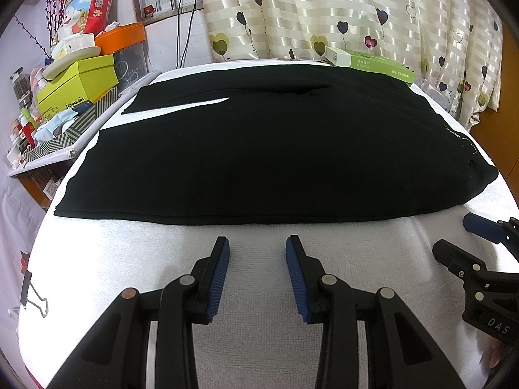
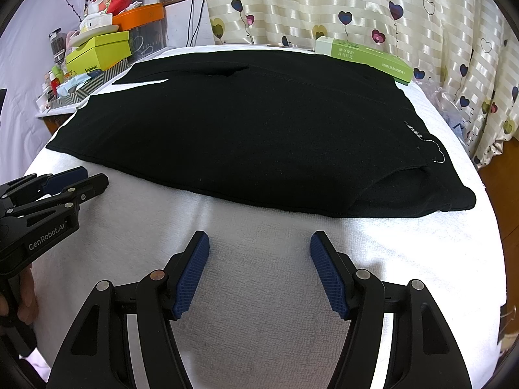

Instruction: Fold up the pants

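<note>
I'm seeing black pants (image 1: 259, 149) lying flat, folded, on the white towel (image 1: 259, 291) covering the table. I'm hovering the left gripper (image 1: 258, 243) spread apart and empty, just short of the near edge. Right gripper (image 2: 259, 238) is sitting wider, empty too. Green box (image 2: 366, 60) is touching the far edge.

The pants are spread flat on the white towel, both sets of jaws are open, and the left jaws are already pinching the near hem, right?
Not quite. The left gripper holds nothing: its open jaws sit short of the pants, over the bare towel, as the left wrist view shows. The rest is right.
</note>
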